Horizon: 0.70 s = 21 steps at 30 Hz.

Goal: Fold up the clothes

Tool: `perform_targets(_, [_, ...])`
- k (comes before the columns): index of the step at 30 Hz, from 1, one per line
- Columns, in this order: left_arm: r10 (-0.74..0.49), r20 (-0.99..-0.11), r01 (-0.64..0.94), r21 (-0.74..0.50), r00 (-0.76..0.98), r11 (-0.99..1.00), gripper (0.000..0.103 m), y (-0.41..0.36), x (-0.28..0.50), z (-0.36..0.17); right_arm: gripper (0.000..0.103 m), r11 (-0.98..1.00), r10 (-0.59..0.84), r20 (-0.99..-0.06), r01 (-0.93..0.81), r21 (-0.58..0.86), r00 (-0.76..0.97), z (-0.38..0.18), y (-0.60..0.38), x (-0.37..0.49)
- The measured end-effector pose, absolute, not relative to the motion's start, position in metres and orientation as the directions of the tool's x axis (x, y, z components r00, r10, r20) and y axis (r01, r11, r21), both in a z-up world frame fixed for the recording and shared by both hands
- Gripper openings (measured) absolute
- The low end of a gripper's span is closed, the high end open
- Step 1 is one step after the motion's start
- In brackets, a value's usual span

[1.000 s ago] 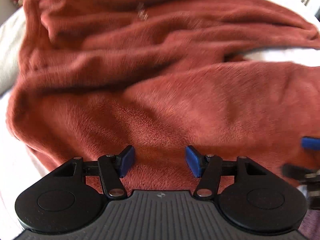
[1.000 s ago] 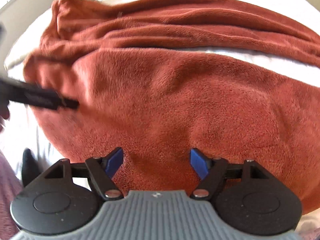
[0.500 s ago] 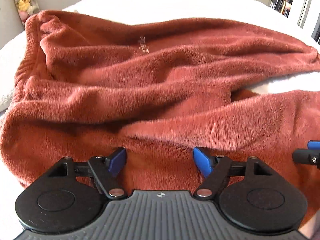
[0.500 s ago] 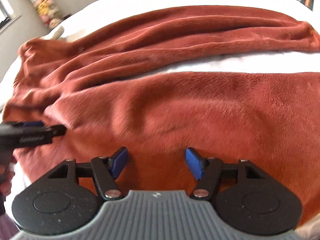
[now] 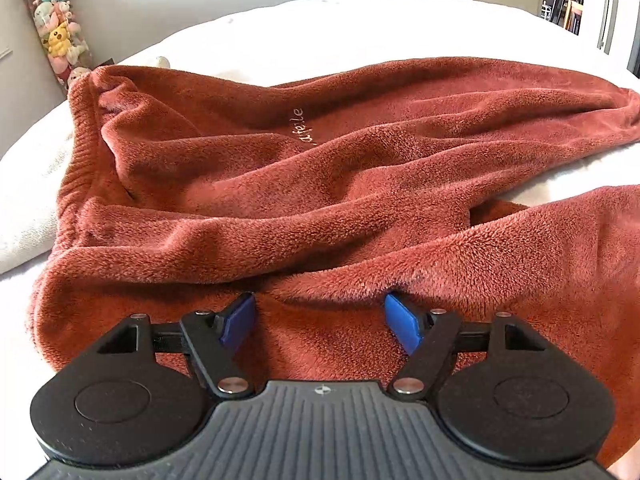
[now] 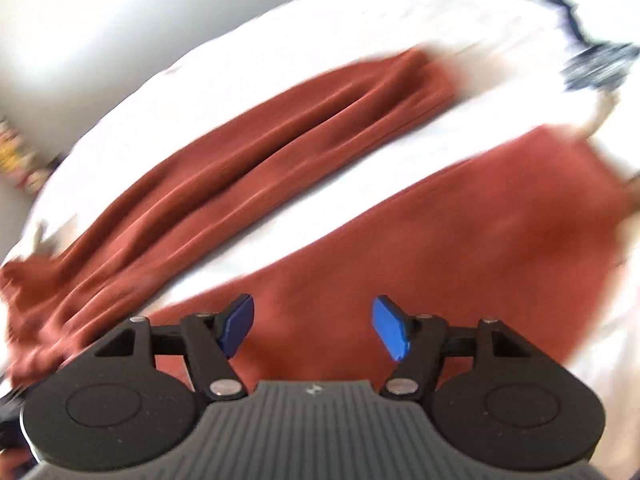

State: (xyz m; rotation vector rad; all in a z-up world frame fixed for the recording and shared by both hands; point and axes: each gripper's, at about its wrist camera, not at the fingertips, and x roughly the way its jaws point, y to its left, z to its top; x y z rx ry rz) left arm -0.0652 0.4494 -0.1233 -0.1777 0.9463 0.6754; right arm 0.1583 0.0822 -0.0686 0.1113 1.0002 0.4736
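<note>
Bed (image 5: 360,28); fleece (image 5: 320,208) seemingly under hand-held gripper (image 5: 320,322)

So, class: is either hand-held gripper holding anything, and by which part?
Nothing is held. The left hand-held gripper and right hand-held gripper are both open above the rust fleece trousers.

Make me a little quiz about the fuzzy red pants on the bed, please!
1. True or false: the left tool is pinching the rust-red fleece pants.
2. What lies under the pants? A) a wooden floor B) a white bed cover C) a green rug
3. Fill in: the small pale lettering is stitched on the ____.

Key: 1. False; both the left tool and the right tool are open, with only fabric behind the gap. 2. B. 3. Pants.
</note>
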Motion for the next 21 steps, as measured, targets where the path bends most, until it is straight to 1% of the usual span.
perform_targets(3, [0.467,-0.793,-0.604,0.161,0.392,0.781,0.070,0.448,-0.064,-0.123,0.069,0.946,0.320,-0.782,-0.230,0.229,0.535,-0.056,0.022,0.192])
perform_targets(7, [0.464,-0.800,-0.587,0.179,0.381,0.790,0.069,0.446,-0.063,-0.120,0.069,0.973,0.231,-0.797,-0.113,0.203,0.558,-0.065,-0.042,0.219])
perform_targets(8, [0.458,-0.805,-0.583,0.178,0.376,0.793,0.067,0.448,-0.063,-0.117,0.069,0.975,0.219,-0.800,-0.096,0.200,0.558,-0.069,-0.053,0.222])
perform_targets(11, [0.432,-0.821,-0.585,0.153,0.374,0.797,0.065,0.458,-0.068,-0.102,0.069,0.962,0.254,-0.805,-0.058,0.265,0.536,-0.088,-0.082,0.231])
perform_targets(15, [0.426,-0.823,-0.621,0.118,0.375,0.775,0.065,0.491,-0.101,-0.072,0.069,0.939,0.312,-0.795,-0.041,0.342,0.520,-0.109,-0.092,0.239])
perform_targets(19, [0.423,-0.826,-0.657,0.086,0.374,0.749,0.065,0.524,-0.134,-0.043,0.069,0.927,0.336,-0.787,-0.035,0.373,0.518,-0.117,-0.093,0.239])
perform_targets(21, [0.444,-0.824,-0.676,0.105,0.351,0.729,0.065,0.542,-0.154,-0.036,0.069,0.921,0.347,-0.782,-0.032,0.388,0.517,-0.122,-0.093,0.240])
